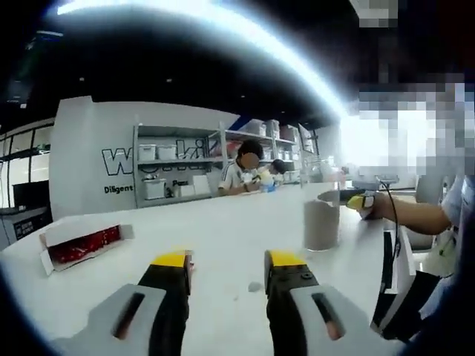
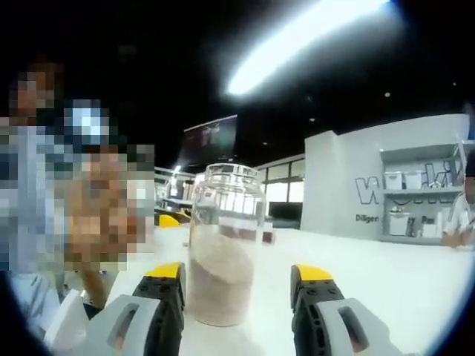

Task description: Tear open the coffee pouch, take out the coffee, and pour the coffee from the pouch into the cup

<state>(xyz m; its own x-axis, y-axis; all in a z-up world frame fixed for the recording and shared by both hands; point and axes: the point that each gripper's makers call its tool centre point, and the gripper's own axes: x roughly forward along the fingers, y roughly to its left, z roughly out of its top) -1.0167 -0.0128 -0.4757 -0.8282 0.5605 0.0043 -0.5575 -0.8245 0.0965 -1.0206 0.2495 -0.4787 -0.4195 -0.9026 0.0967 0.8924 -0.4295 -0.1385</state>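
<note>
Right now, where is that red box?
In the left gripper view, the red box lies open on the white table, far left, well apart from the glass jar.

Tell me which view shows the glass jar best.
The right gripper view: the glass jar stands close and large between open jaws, powder visible inside. The left gripper view shows it smaller, off to the right on the table.

Table (image 1: 223,230): smooth, white, faintly glossy top. Jar (image 2: 223,245) on the table: clear, glossy glass, holding a matt, grainy brownish powder in its lower part. Left gripper (image 1: 226,278) and right gripper (image 2: 237,293): jaws of matt black plastic with yellow tips, on smooth grey plastic housings. Carton (image 1: 78,245) lying on the table, well to the jar's left in the left gripper view: matt white cardboard, open, with a glossy red lining or contents
</note>
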